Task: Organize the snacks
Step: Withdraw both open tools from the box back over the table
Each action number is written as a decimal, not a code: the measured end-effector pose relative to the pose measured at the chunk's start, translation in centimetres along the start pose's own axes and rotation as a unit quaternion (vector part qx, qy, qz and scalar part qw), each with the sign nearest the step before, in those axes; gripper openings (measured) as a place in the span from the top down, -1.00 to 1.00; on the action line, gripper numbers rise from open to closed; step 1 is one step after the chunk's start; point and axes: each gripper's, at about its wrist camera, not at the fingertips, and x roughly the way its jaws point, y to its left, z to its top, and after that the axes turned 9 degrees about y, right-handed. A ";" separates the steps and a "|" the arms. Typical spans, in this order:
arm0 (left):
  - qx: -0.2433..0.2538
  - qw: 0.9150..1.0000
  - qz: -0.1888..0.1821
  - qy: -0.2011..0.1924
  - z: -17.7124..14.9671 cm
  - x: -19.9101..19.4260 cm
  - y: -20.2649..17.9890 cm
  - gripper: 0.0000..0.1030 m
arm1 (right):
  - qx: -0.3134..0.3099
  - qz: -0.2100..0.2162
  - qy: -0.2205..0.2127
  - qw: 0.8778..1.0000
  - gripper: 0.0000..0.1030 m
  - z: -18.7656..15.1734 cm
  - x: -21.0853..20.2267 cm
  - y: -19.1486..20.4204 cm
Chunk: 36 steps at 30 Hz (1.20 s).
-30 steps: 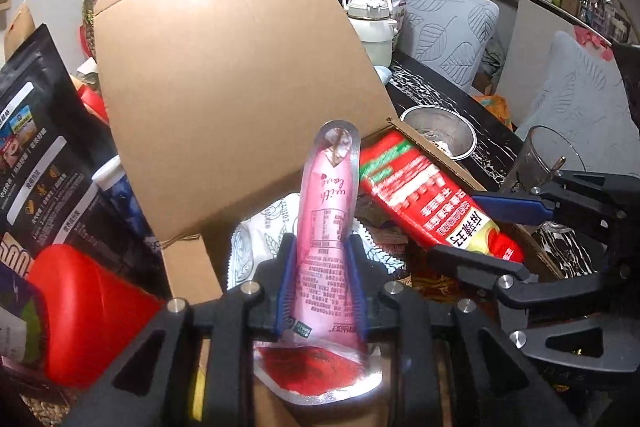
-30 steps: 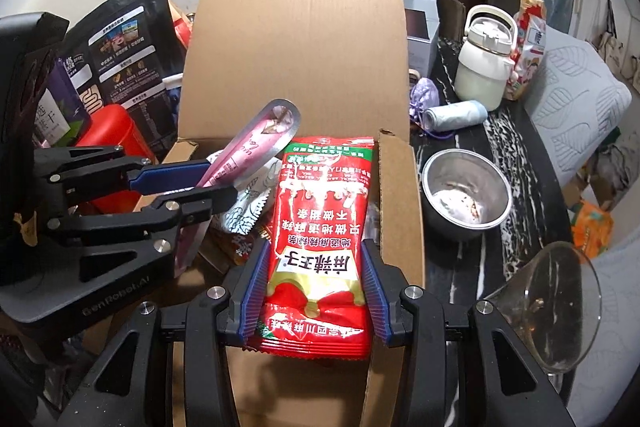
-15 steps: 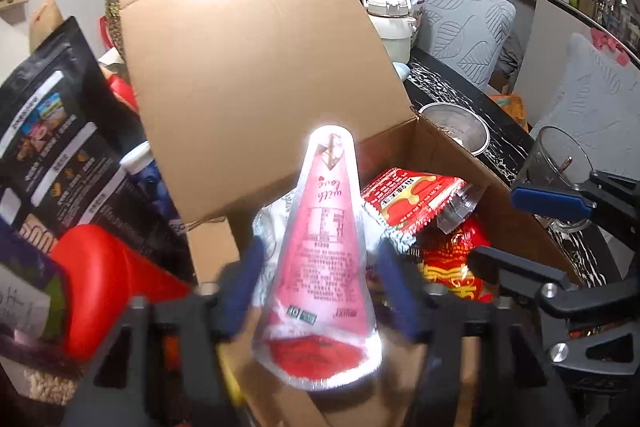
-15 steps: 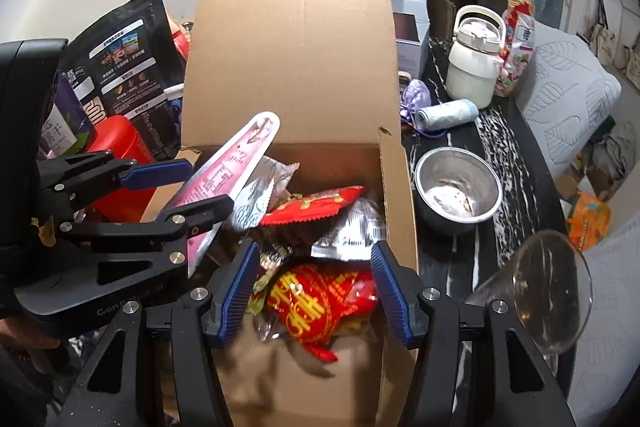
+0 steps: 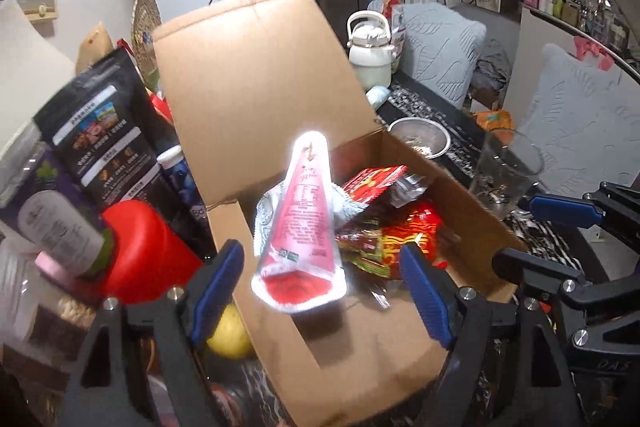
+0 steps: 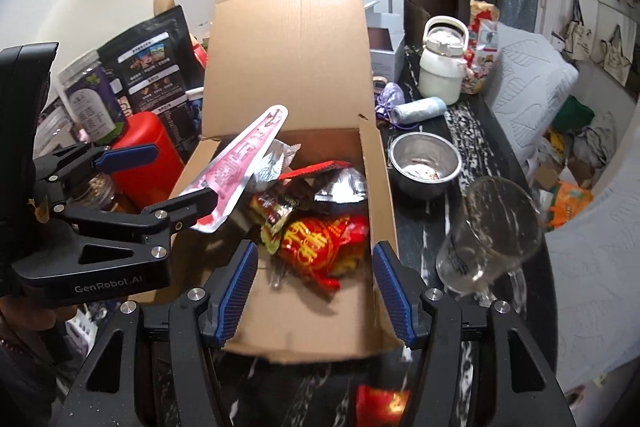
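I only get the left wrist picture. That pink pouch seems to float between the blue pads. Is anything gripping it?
Observer: No. In the right wrist view the left tool is open. The pink pouch slants over the cardboard box, its low end by one finger; I cannot tell if they touch.
Operator: And the other tool? I see only its side.
Observer: The right tool is open and empty above the box's near end.
Operator: Anything near the white kettle I'm missing?
Observer: A small purple drawstring bag lies on the table beside it.
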 end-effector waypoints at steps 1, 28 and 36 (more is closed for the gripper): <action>0.000 1.000 -0.001 -0.006 -0.2 -0.7 -0.2 -0.55 | 0.000 -0.002 -0.004 1.000 -0.16 -0.3 -0.6 0.2; 0.064 0.995 -0.057 -0.060 -7.5 -11.0 -8.4 -0.55 | 0.030 -0.075 -0.058 0.995 -0.27 -10.7 -13.3 1.3; 0.078 0.993 -0.079 -0.036 -10.0 -9.2 -10.3 -0.55 | 0.056 -0.089 -0.035 0.994 -0.27 -14.5 -12.3 0.5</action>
